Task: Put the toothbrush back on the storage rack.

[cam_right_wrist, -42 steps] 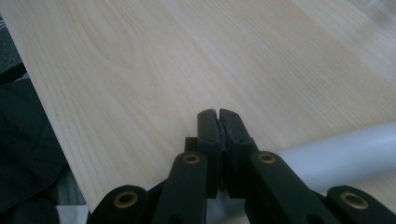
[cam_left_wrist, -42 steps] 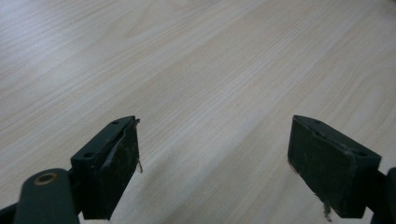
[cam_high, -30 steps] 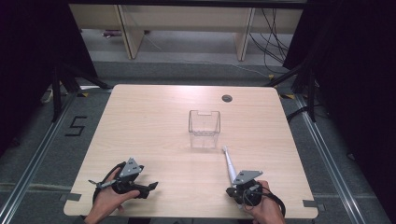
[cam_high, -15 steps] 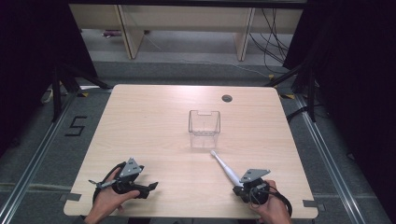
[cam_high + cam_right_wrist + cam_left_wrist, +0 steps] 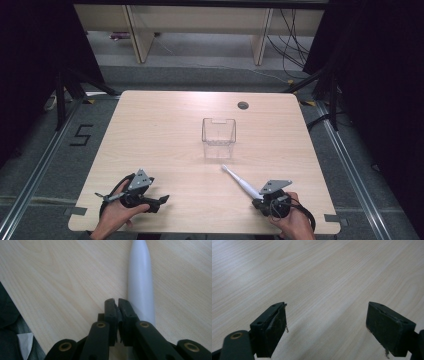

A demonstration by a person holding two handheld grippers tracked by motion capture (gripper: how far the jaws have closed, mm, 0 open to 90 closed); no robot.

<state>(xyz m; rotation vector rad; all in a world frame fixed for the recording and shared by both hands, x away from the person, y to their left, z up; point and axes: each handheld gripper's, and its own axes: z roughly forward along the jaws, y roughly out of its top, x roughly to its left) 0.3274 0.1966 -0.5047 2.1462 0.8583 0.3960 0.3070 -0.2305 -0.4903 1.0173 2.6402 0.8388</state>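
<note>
Right gripper point(image 5: 259, 199): jaws pinched nearly together on the white toothbrush point(image 5: 240, 181) — handle end, near right.
Left gripper point(image 5: 161, 201): jaws wide apart, empty, near left.
Clear cup point(image 5: 218, 137): mid-table — lift brush upright, lower inside.

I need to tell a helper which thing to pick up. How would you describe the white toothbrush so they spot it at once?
On the wooden table, find the clear box near the middle. The toothbrush lies just in front of it, slanting toward the right hand-held gripper at the near edge. It is the only slim white stick there.
</note>
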